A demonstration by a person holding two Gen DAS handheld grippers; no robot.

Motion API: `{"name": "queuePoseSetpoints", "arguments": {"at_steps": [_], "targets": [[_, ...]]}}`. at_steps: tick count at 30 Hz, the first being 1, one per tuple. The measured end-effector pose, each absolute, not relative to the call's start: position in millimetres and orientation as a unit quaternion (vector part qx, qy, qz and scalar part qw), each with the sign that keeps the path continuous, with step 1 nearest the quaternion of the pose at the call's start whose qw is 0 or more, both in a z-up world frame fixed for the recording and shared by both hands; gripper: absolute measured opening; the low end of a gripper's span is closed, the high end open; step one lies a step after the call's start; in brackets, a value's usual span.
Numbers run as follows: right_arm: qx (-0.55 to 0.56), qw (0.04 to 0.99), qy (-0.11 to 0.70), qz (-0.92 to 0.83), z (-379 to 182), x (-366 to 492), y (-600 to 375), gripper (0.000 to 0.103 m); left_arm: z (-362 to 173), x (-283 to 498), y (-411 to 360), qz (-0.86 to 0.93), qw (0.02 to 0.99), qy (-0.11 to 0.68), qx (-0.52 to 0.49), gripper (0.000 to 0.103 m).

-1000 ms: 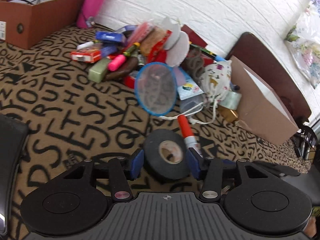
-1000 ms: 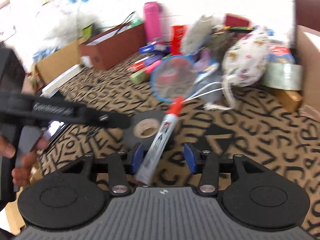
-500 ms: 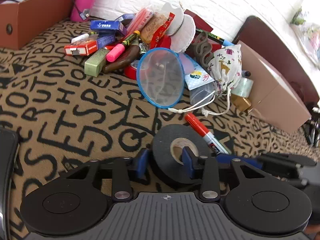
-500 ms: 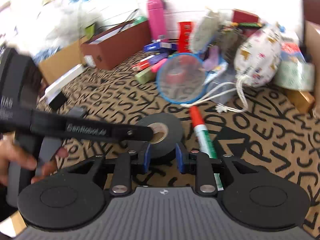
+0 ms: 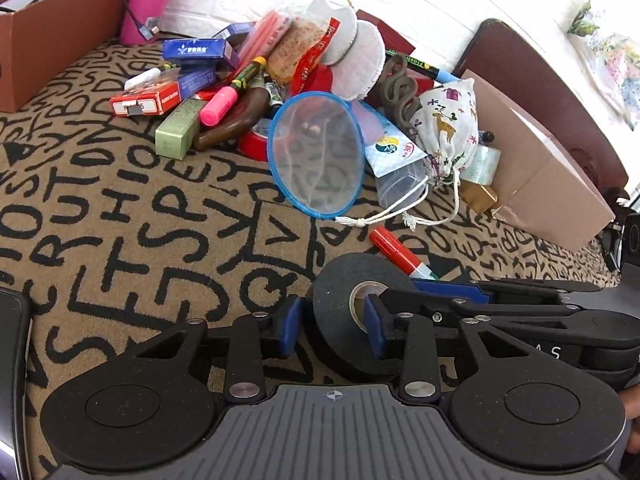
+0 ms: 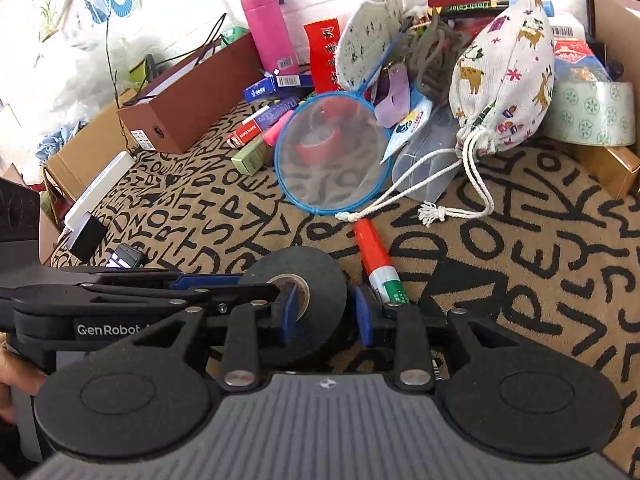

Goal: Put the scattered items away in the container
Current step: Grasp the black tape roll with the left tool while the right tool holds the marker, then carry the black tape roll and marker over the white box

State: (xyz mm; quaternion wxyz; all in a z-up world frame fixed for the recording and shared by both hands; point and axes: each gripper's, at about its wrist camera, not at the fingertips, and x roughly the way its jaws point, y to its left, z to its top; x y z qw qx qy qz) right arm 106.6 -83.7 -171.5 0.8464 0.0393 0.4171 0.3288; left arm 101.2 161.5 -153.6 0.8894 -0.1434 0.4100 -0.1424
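Note:
A black tape roll (image 5: 352, 312) lies on the letter-print cloth. My left gripper (image 5: 332, 330) has one finger outside the roll's left rim and one in its core hole, closed on the roll's wall. My right gripper (image 6: 326, 316) grips the same roll (image 6: 316, 300) from the other side, left finger in the hole, right finger outside. A red-capped marker (image 5: 396, 254) lies just beyond the roll, seen also in the right wrist view (image 6: 378, 258). A brown box (image 6: 192, 92) stands at the far left.
A pile of items lies ahead: a blue-rimmed net (image 5: 316, 152), a deer-print drawstring bag (image 6: 504, 68), a patterned tape roll (image 6: 592, 114), a pink bottle (image 6: 268, 26), small boxes and a pink highlighter (image 5: 218, 106). A tan paper bag (image 5: 548, 176) stands at right.
Both grippers moved in on the black tape roll and closed on its wall from opposite sides. The right gripper shifted from over the marker to the roll.

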Motion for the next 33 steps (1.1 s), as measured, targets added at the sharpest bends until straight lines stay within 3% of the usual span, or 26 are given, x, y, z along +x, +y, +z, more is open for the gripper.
{"name": "queuePoseSetpoints", "arguments": {"at_steps": [1, 5, 7, 10, 17, 33], "targets": [[0.034, 0.846, 0.419, 0.327, -171.4, 107.2, -82.0, 0.035, -153.7, 101.7, 161.2, -0.141, 0.890, 0.409, -0.142, 0.033], [0.031, 0.846, 0.422, 0.324, -173.4, 110.3, -79.2, 0.035, -155.8, 102.1, 163.2, -0.139, 0.890, 0.405, -0.156, 0.042], [0.033, 0.846, 0.422, 0.324, -173.4, 110.1, -80.2, 0.034, -154.6, 101.1, 161.1, -0.135, 0.891, 0.405, -0.154, 0.041], [0.033, 0.849, 0.419, 0.321, -170.4, 105.5, -81.4, 0.033, -151.6, 98.3, 158.0, -0.128, 0.892, 0.406, -0.150, 0.028], [0.035, 0.863, 0.398, 0.309, -152.7, 80.4, -108.5, 0.033, -136.0, 81.2, 133.4, -0.144, 0.894, 0.398, -0.145, 0.029], [0.039, 0.953, 0.240, 0.178, -37.8, 133.7, -273.9, 0.033, -27.9, 181.1, -49.6, -0.291, 0.907, 0.283, -0.109, 0.030]]}}
